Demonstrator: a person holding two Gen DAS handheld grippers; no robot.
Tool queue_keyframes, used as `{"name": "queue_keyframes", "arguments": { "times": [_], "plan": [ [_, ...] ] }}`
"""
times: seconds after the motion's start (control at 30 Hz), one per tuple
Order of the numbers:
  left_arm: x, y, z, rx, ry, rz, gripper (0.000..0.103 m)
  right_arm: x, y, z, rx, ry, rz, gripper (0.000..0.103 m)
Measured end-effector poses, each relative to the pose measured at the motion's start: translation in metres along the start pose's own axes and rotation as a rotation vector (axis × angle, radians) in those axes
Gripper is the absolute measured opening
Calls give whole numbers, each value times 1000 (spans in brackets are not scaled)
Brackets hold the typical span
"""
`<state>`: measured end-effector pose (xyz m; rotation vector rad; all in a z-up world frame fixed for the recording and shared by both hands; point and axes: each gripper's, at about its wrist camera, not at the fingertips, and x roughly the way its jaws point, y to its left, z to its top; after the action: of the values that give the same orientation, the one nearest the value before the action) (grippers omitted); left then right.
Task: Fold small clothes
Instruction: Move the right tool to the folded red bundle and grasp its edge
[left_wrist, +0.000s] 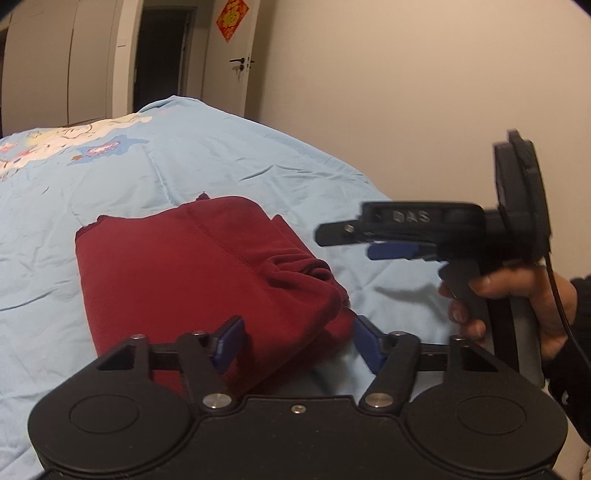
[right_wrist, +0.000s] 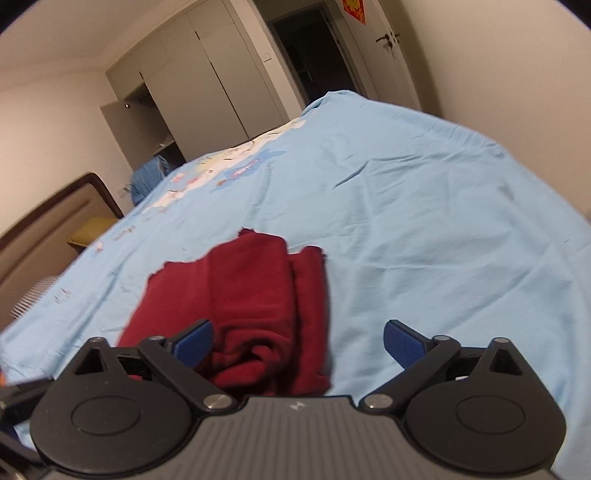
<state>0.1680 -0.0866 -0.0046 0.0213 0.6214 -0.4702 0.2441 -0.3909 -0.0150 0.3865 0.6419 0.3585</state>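
Note:
A dark red garment lies folded into a compact bundle on the light blue bed sheet. My left gripper is open just above its near edge, with the cloth below and between the blue pads, not gripped. My right gripper shows in the left wrist view at the right, held in a hand above the sheet beside the bundle. In the right wrist view the right gripper is open over the near end of the red garment, holding nothing.
The bed sheet spreads wide to the right and far side. A beige wall runs along the bed's right. A door, a dark doorway and white wardrobes stand beyond. A headboard is at left.

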Motion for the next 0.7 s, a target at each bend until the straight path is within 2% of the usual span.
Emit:
{"name": "queue_keyframes", "arguments": {
  "times": [0.1,0.2,0.27,0.33,0.37,0.47,0.63,0.7],
  "plan": [
    [3,-3,-1,19,7,4,46,11,2,4,21,12,18,86],
    [5,-5,-2,28,11,11,40,25,1,6,54,41,26,72],
    [6,-7,-2,35,14,9,31,32,1,6,74,59,27,59],
    [7,-8,-3,43,16,8,23,38,1,5,82,74,24,53],
    [8,-8,-3,45,17,9,15,40,2,4,83,78,26,50],
    [9,-8,-3,42,14,-1,1,44,5,1,79,85,28,30],
    [5,-13,-3,56,-21,-38,0,36,8,0,55,54,30,16],
    [6,-17,-4,74,-24,-46,0,30,7,0,51,35,32,13]
  ]
}}
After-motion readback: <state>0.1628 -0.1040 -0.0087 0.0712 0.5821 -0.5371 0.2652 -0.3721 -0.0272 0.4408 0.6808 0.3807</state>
